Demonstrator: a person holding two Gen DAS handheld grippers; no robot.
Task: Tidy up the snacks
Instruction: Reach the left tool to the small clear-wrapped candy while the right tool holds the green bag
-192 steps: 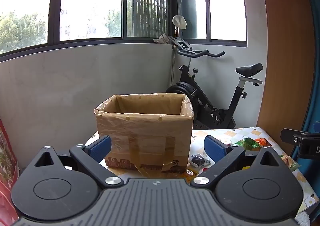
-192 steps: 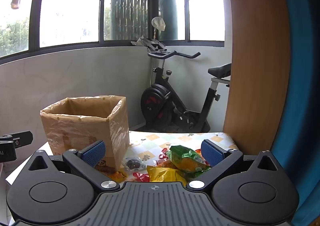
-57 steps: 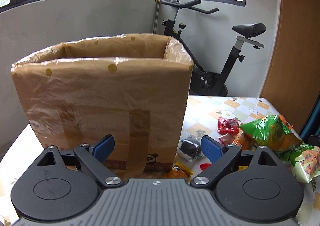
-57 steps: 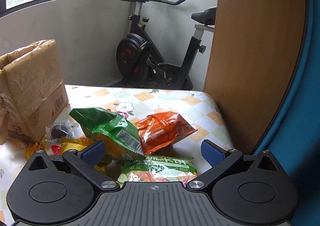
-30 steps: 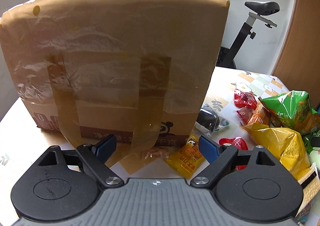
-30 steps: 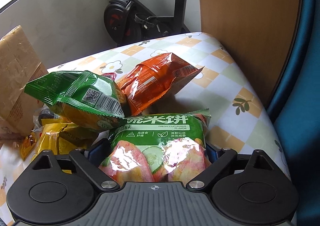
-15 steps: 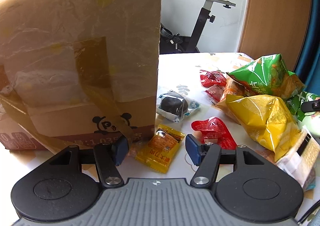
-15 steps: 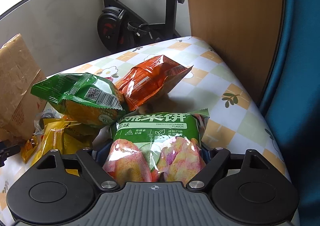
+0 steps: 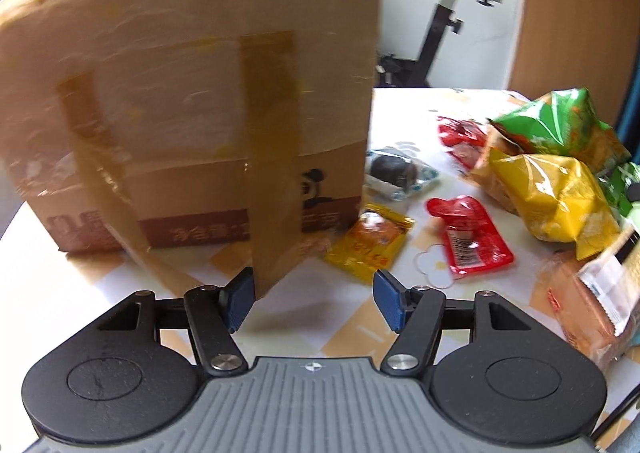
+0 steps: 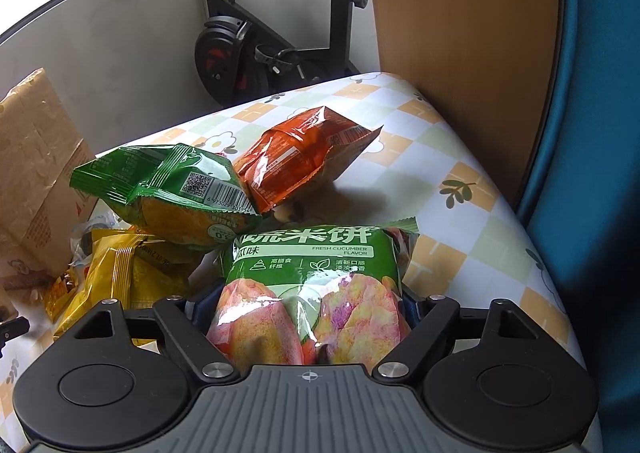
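A: Right wrist view: my right gripper point(image 10: 306, 309) has its fingers clamped on the rice cracker bag point(image 10: 312, 277), low over the desk point(image 10: 460, 189), for boxing.

B: Left gripper point(image 9: 314, 299)?

A: Fingers opening, nothing between them, lined up on the yellow packet point(image 9: 370, 241) beside the cardboard box point(image 9: 192, 101).

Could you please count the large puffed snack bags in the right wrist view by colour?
Green: 2, the barcode bag and the rice cracker bag
Orange: 1, the orange bag
Yellow: 1, the yellow bag
Total: 4
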